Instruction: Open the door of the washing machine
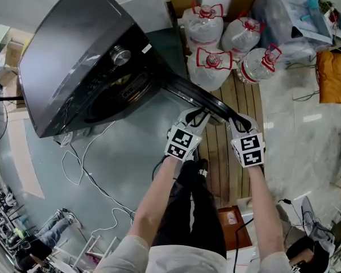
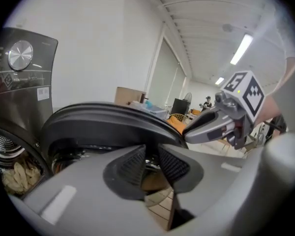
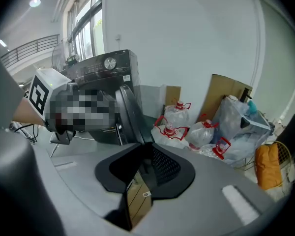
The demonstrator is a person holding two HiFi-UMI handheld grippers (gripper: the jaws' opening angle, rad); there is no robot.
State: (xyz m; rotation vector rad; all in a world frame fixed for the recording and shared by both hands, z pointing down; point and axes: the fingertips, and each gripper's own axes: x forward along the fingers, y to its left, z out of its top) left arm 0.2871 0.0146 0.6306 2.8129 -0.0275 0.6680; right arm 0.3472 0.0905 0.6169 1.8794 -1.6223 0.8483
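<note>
showed the washing machine (image 1: 74, 61), dark grey and front-loading, at the upper left of the head view, with its drum opening (image 1: 111, 98) uncovered. found the door (image 1: 199, 98) swung well out from the front, one end at the machine and the free rim reaching toward the person, over the wooden slats (image 1: 247, 92) and near the water bottles (image 1: 207, 30). judged the task largely done: latch released, door clear of the opening. left, at most, a further swing to full width and a release of the rim. showed the left forearm (image 1: 159, 192) and the right forearm (image 1: 261, 203) extended forward side by side from the bottom of the head view, roughly parallel, wrists tipped downward. placed the left gripper (image 1: 196, 117) on the door's rim nearer the machine and the right gripper (image 1: 238, 123) on the same rim just beside it, further out. showed, in each gripper view, the jaws drawn narrow with the door's edge between the pads, pinched rather than loose: both grippers clamped on the door.
</note>
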